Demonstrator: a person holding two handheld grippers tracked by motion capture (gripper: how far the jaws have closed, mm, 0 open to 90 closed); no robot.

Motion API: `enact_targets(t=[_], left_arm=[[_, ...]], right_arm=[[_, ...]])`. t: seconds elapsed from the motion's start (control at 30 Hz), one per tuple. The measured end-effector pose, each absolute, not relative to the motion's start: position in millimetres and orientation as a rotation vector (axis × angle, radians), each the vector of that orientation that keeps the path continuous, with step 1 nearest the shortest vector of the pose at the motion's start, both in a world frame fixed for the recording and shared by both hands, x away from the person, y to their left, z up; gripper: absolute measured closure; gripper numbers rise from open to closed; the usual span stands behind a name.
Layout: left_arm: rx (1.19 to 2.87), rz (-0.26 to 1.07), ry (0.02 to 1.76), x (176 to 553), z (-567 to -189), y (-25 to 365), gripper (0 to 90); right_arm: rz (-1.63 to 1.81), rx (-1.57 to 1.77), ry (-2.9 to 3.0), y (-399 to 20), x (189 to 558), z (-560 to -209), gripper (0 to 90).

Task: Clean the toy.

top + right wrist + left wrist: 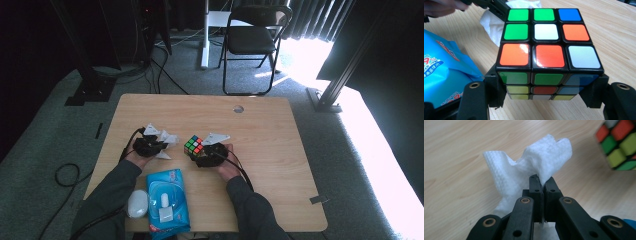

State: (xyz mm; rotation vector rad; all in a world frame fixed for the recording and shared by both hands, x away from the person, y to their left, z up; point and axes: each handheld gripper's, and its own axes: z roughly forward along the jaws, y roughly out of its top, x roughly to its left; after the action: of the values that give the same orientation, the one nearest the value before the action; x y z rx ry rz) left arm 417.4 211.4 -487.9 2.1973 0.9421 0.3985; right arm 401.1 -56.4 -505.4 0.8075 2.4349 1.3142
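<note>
A crumpled white wipe (pixel 529 167) is pinched between the tips of the left gripper (pixel 541 183), whose black jaws are pressed together on a fold of it; most of the sheet is bunched above and to the left of the jaw tips, over the bare wooden table (pixel 456 147). In the high view the left gripper (pixel 148 145) is seen at the left of the table's middle, held in the person's left hand (pixel 136 159), with the wipe (pixel 169 140) sticking out on its right side. A colourful puzzle cube (pixel 546 47) is clamped from both sides by the right gripper (pixel 546 92) — one jaw is set against each of the cube's lower side faces, and the top face, with green, white, blue and orange squares, is turned toward the camera. In the high view the cube (pixel 194 145) is found just left of the right gripper (pixel 209 154), near the middle of the table (pixel 280 150) and close to the wipe, though apart from it. A blue pack of wet wipes (pixel 167 200) lies flat near the table's front edge, between the person's two forearms, and a white oval object (pixel 137 203) — too small to be identified — is seen just to its left.
</note>
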Motion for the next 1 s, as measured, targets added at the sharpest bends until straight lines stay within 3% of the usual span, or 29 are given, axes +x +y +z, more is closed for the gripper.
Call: enact_targets(t=[0.67, 1.0], left_arm=[[2.238, 0.370, 0.639, 400.6, -459.1, 180.4, 87.4], [2.202, 0.349, 0.616, 400.6, -452.4, 177.5, 87.4]], right_arm=[[1.319, 0.778, 2.443, -49.6, 402.1, -498.2, 34.0], [1.302, 0.728, 2.470, -50.0, 400.2, -499.8, 34.1]])
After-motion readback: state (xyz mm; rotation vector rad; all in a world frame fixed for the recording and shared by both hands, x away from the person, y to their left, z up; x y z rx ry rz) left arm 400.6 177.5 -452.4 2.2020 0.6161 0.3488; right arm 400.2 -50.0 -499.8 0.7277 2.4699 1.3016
